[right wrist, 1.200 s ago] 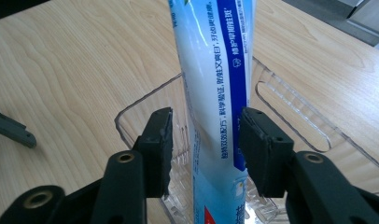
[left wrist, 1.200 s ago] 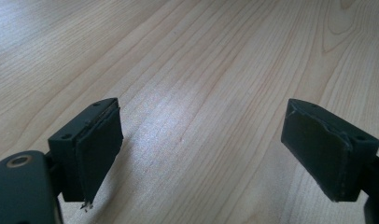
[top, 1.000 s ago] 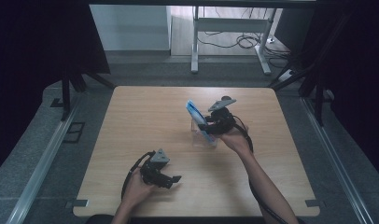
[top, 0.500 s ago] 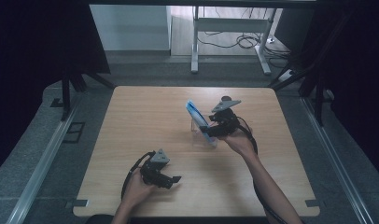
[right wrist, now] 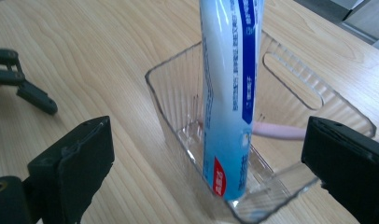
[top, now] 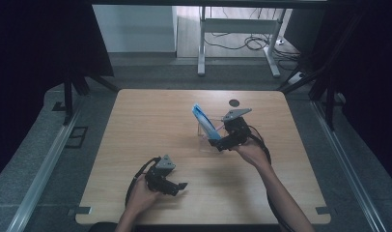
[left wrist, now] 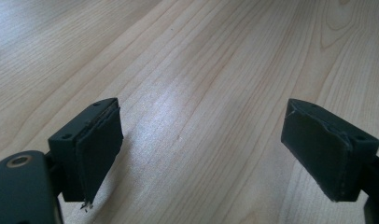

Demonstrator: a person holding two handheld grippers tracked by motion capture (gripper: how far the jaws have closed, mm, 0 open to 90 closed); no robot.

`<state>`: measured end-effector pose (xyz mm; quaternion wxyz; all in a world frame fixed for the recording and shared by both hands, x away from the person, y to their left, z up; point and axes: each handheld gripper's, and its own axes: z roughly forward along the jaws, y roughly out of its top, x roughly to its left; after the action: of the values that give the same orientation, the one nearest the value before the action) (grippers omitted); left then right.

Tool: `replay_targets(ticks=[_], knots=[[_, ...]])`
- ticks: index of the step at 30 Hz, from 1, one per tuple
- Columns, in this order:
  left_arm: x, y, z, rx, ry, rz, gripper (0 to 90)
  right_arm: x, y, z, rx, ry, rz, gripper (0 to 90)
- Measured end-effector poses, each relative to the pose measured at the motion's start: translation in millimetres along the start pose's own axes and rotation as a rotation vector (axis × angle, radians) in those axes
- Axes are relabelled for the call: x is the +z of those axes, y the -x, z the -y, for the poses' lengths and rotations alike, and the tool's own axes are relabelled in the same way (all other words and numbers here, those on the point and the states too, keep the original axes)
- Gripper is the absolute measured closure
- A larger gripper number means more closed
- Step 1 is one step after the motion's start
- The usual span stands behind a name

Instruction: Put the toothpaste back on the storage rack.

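Toothpaste tube [right wrist: 229,93] stands tilted inside clear plastic bin [right wrist: 290,88] on tabletop [top: 150,121], red-marked end down; a pink item [right wrist: 278,131] lies in the bin behind it. Right claw [right wrist: 211,163] jaws have just been opening, now wide apart, pads clear of tube. Left claw [left wrist: 201,149] rests apart, nothing between, over bare wood.
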<state>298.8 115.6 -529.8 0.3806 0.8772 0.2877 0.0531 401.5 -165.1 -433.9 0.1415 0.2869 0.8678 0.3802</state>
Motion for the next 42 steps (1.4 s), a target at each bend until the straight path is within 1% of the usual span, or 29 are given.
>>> replay_targets(ticks=[7,13,18,23,33,35,40,42], knots=[[-0.2,0.3,0.0,0.005,-0.003,-0.004,12.8,-9.3,-6.1,7.7,-0.014,0.012,-0.002,2.1],[-0.4,0.1,0.0,0.005,-0.003,-0.004,12.8,-16.5,-14.4,14.7,-0.031,0.004,0.000,2.1],[-1.5,-1.0,0.4,-0.011,0.012,-0.002,12.9,-22.5,-20.1,22.5,-0.030,0.013,-0.007,2.1],[-3.4,-2.6,0.4,-0.029,0.034,0.010,12.8,-26.9,-24.2,30.9,-0.030,0.009,-0.008,2.1],[-3.0,-1.7,0.8,-0.035,0.041,0.018,12.8,-29.3,-26.0,48.4,-0.019,0.000,-0.018,2.8],[-3.1,-1.9,0.7,-0.028,0.037,0.019,12.8,-29.6,-26.1,51.8,-0.016,-0.001,-0.020,2.8],[-2.8,-1.8,0.7,-0.021,0.035,0.019,12.8,-30.9,-25.8,60.3,-0.021,-0.017,-0.011,2.7],[-2.5,-1.7,0.7,-0.018,0.032,0.019,12.8,-31.0,-26.4,63.7,-0.015,-0.020,-0.007,1.5]])
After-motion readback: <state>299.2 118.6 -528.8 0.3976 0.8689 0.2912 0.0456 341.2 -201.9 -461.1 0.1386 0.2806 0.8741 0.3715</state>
